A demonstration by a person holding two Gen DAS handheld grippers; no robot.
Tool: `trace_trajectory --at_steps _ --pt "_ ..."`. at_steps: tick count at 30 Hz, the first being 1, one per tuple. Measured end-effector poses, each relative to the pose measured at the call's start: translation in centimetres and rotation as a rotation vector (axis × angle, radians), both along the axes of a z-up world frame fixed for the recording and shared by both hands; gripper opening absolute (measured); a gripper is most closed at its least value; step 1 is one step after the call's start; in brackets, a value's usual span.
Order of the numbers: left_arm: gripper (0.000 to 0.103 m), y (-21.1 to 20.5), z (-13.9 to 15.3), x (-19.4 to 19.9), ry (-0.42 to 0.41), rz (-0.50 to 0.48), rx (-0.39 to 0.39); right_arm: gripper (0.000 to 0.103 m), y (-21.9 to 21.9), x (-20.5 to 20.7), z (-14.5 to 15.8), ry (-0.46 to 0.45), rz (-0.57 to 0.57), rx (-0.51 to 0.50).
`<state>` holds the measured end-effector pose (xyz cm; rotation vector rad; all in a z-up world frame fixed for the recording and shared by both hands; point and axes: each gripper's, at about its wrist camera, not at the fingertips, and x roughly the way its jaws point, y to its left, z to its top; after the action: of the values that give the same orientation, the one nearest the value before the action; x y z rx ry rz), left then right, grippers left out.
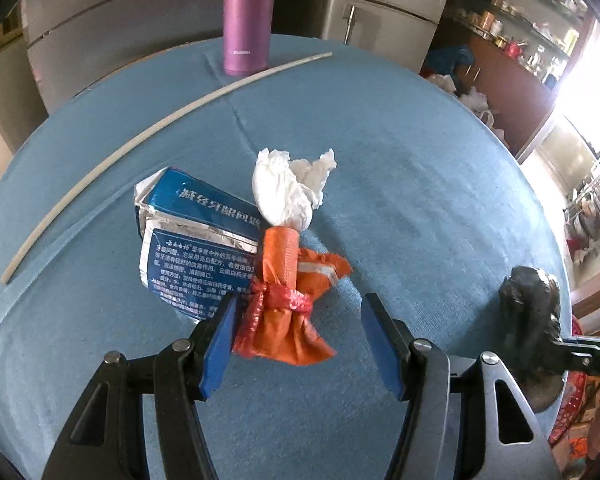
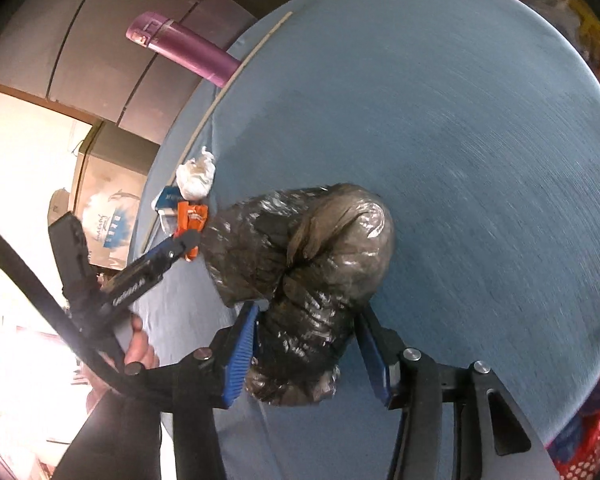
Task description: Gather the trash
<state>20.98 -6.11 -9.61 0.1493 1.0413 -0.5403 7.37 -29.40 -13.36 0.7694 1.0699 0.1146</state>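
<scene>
Round desk point(image 1: 420, 168) with a blue cloth. Trash sits in a cluster near its middle: an orange wrapper bundle point(image 1: 286, 300) tied with a red plastic strip, a crumpled white tissue point(image 1: 288, 188) touching its far end, and a flattened blue toothpaste box point(image 1: 188, 236) under and beside both on the left. A long pale stick point(image 1: 140, 140) lies across the far left part of the cloth, well apart from the cluster. A purple thermos point(image 1: 250, 16) stands upright at the far edge, just beyond the stick.

Left tongs point(image 1: 298, 340) are about half open and straddle the near end of the orange bundle. The left blue pad touches or almost touches the red tie; the right pad stands clear of the bundle. No grip on it.

Right tongs point(image 2: 306, 348) are part open with a crumpled black plastic bag point(image 2: 300, 256) between the pads. Both pads lie against the bag's sides, so the bag is held. In the left wrist view the bag point(image 1: 532, 320) shows at the right edge of the desk, away from the cluster. In the right wrist view a hand point(image 2: 140, 350) on the left tool shows at lower left.
</scene>
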Motion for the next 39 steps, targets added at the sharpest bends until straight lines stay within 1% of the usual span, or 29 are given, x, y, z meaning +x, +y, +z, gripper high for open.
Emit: trace_trajectory --at_steps 1,2,3,4,5,6,10,14,19,21,24,25,26,27,32,39 --pt "0.058 0.0 -0.1 0.0 0.001 -0.002 -0.007 0.062 -0.3 -0.5 0.0 -0.008 -0.013 0.009" --pt "0.053 0.0 -0.2 0.0 0.013 -0.009 -0.019 0.062 -0.5 -0.7 0.0 -0.015 -0.021 0.017" --pt "0.034 0.0 -0.5 0.2 0.034 -0.016 -0.029 0.062 -0.8 -1.2 0.0 -0.023 -0.034 0.031" --pt "0.027 0.0 -0.8 0.2 0.058 -0.018 -0.035 0.062 -1.0 -1.6 -0.1 -0.027 -0.042 0.043" --pt "0.027 0.1 -0.7 0.0 0.042 -0.014 -0.036 0.063 -1.2 -2.0 -0.2 -0.03 -0.052 0.053" --pt "0.027 0.2 -0.6 -0.3 0.042 -0.015 -0.039 0.063 -1.4 -2.4 -0.3 -0.031 -0.064 0.06" --pt "0.026 1.2 -0.3 -1.7 0.084 -0.016 -0.09 0.063 -1.5 -3.2 -0.2 -0.04 -0.086 0.069" --pt "0.026 2.3 -0.1 -3.6 0.102 -0.013 -0.107 0.063 -1.3 -3.6 0.0 -0.044 -0.095 0.073" --pt "0.026 4.0 -0.2 -6.4 0.121 0.012 -0.131 0.063 -0.6 -2.9 -0.3 -0.032 -0.109 0.076" --pt "0.026 4.7 0.1 -7.6 0.116 0.029 -0.136 0.063 0.0 -2.6 -0.3 -0.044 -0.108 0.051" --pt "0.026 5.2 0.8 -9.1 0.087 0.048 -0.13 0.063 1.0 -2.6 0.2 -0.074 -0.077 -0.016" --pt "0.026 5.2 1.0 -9.5 0.078 0.05 -0.13 0.059 1.5 -2.8 0.5 -0.084 -0.066 -0.053" --pt "0.026 5.5 1.4 -10.0 0.068 0.053 -0.13 0.05 1.8 -3.0 0.7 -0.09 -0.06 -0.079" --pt "0.026 5.8 1.7 -10.6 0.06 0.057 -0.131 0.048 2.1 -3.2 1.0 -0.097 -0.049 -0.105" --pt "0.026 6.4 2.9 -11.9 0.028 0.071 -0.137 0.042 2.9 -4.8 2.8 -0.154 -0.044 -0.161" --pt "0.026 7.0 5.0 -14.0 -0.031 0.075 -0.134 0.042 3.4 -7.4 4.5 -0.187 -0.026 -0.189"
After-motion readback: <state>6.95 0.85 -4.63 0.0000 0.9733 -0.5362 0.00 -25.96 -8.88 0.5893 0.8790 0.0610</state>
